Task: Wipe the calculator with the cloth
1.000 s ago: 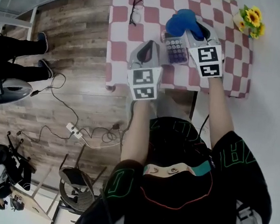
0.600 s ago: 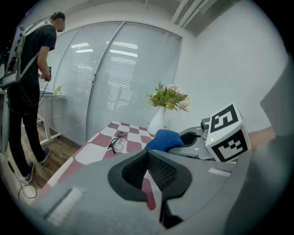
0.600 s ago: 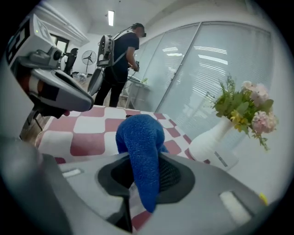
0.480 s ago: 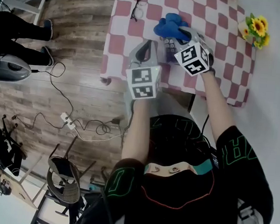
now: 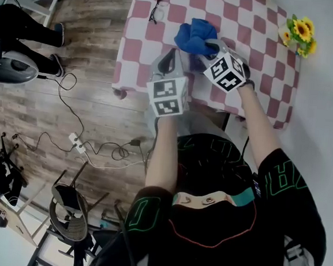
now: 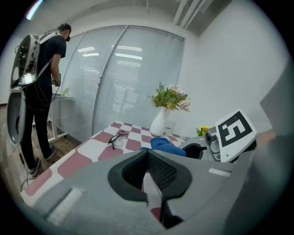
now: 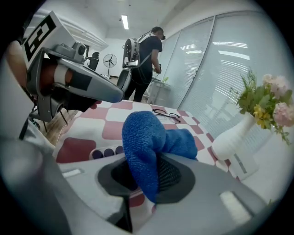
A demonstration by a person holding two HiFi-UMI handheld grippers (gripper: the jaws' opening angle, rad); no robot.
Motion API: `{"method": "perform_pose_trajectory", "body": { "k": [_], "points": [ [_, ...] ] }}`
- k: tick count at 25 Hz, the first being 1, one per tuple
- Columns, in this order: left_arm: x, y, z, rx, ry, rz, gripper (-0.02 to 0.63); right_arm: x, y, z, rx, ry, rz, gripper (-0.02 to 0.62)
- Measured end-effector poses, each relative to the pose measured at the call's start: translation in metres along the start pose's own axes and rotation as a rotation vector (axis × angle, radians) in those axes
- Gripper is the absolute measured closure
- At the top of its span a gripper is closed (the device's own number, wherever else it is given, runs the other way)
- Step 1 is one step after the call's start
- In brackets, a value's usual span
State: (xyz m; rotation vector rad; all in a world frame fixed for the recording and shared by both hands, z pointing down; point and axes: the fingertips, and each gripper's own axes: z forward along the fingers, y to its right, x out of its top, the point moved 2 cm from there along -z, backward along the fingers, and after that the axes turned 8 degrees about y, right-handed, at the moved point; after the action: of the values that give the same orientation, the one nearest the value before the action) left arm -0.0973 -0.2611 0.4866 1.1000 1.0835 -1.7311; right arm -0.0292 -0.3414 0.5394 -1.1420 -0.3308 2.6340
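My right gripper (image 5: 207,46) is shut on a bunched blue cloth (image 5: 195,36), which hangs from between its jaws in the right gripper view (image 7: 147,165). The cloth (image 7: 151,137) lies over the calculator (image 7: 103,152); only a row of dark buttons shows at its left. In the head view the calculator is hidden under the cloth and gripper. My left gripper (image 5: 170,61) hovers over the table's near edge just left of the right one, shut (image 6: 148,158) with nothing in it. The blue cloth (image 6: 164,145) shows past its jaws.
The checked table (image 5: 145,46) also carries black glasses (image 5: 157,7) at the far left, sunflowers (image 5: 300,28) at the right, and a white vase of flowers (image 7: 234,137). A person (image 6: 41,82) stands beyond the table. Cables (image 5: 95,152) and a chair (image 5: 72,220) are on the wooden floor.
The right gripper has dragged the blue cloth leftward and farther across the calculator, which is now covered in the head view. The left gripper has stayed at the table's near edge.
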Motion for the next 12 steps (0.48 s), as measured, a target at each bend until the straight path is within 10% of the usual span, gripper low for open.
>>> {"method": "perform_pose_trajectory", "body": {
  "k": [12],
  "points": [
    [-0.001,0.004,-0.018,0.051,0.029,0.005,0.595,-0.006,-0.025,-0.017,0.026,-0.012,-0.08,0.494]
  ]
}}
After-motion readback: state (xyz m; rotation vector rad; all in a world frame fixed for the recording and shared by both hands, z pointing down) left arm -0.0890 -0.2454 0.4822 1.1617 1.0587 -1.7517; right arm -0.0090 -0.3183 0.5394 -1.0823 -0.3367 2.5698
